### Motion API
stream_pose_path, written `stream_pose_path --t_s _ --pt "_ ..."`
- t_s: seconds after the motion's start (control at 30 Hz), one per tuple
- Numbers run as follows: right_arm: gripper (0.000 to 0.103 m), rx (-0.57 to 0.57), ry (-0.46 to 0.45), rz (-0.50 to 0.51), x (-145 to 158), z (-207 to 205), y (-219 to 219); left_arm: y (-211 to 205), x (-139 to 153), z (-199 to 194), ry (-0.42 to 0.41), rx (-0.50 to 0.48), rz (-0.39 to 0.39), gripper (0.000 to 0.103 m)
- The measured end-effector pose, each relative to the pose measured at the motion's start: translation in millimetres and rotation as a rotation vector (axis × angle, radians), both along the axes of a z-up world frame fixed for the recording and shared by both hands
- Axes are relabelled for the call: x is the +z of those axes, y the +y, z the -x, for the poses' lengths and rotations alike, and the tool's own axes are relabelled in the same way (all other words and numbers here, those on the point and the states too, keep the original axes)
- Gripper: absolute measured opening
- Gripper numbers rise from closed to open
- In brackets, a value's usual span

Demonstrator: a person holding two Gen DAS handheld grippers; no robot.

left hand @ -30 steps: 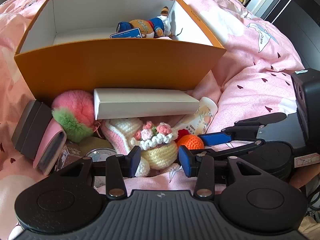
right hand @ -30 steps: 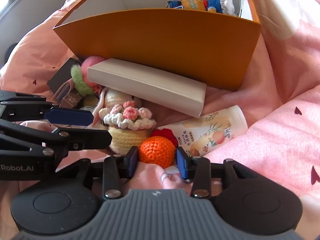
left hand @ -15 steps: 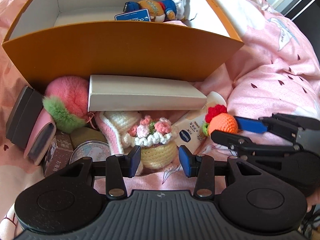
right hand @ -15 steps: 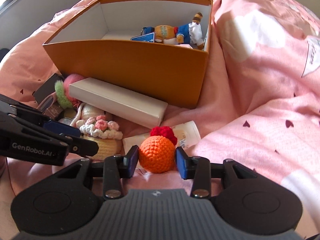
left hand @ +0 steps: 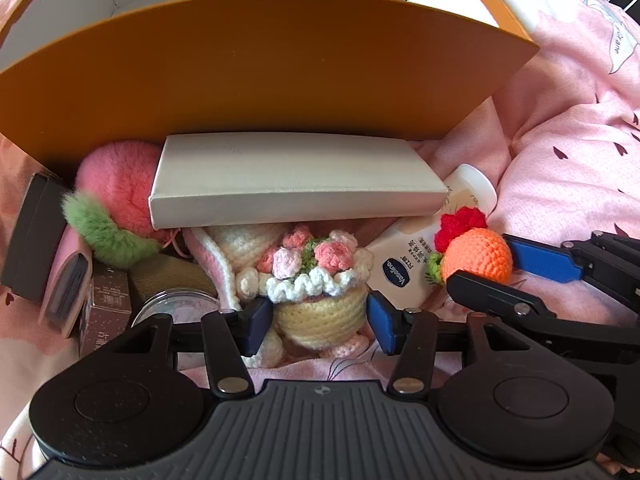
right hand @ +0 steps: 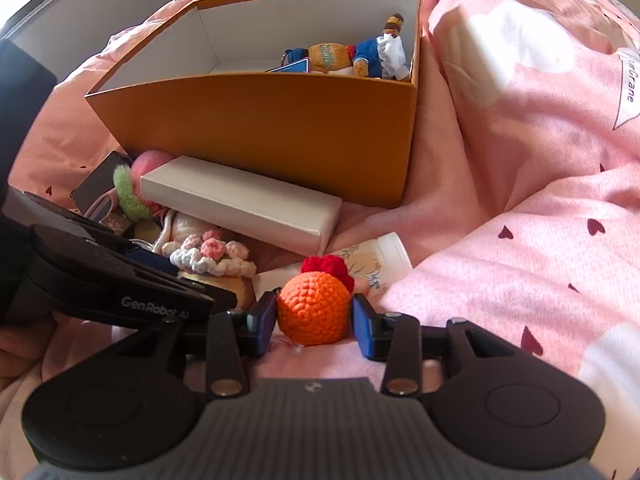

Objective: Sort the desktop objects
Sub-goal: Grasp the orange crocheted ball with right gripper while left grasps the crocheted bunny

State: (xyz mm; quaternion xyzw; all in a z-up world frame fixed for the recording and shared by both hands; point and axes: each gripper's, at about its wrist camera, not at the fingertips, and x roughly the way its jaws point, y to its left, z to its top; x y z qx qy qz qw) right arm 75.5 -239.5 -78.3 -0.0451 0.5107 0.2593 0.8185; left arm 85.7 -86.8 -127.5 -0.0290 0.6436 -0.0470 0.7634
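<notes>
The left gripper (left hand: 318, 326) points steeply down at the clutter on the pink bedding (right hand: 520, 240), its jaws opening on either side of the crocheted flower basket (left hand: 316, 292); the blue pads stand just clear of the basket's cream sides, and whether either brushes it cannot be told. The right gripper (right hand: 314, 322), just right of it, has its jaws partly closed and pressed on the orange crocheted ball (right hand: 313, 308), whose red tuft faces away from it. The ball is held just above the bedding, near the white lotion tube (left hand: 404, 264) that lies beyond it. Left of the basket lie a round tin (left hand: 176, 304), a small brown carton (left hand: 106, 308), a pink case (left hand: 66, 280) and a dark box (left hand: 32, 240). Farther back a pink and green pompom (left hand: 116, 208) and a long white box (left hand: 296, 184) rest against the near wall of the orange box (right hand: 260, 136). Inside that box, at its far right end, lie a plush toy (right hand: 360, 54) and a blue card (right hand: 292, 67).
</notes>
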Motion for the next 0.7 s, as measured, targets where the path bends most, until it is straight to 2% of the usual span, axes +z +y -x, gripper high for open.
stream_pose_path --t_s 0.13,0.33,0.5,0.7 --pt "0.043 0.002 -0.005 0.004 0.3 1.0 1.9 0.8 -8.4 -1.7 0.0 0.03 -0.012 0.062" --pt "0.043 -0.001 -0.009 0.0 1.1 0.5 2.2 21.1 1.9 8.0 -0.022 0.065 0.076 0.053" --pt "0.043 0.001 -0.012 -0.005 2.7 0.8 -1.3 39.5 14.3 17.6 -0.02 0.067 0.156 0.051" --pt "0.043 0.006 -0.005 -0.049 13.3 1.7 -3.9 45.0 31.9 31.6 -0.041 0.025 0.184 0.049"
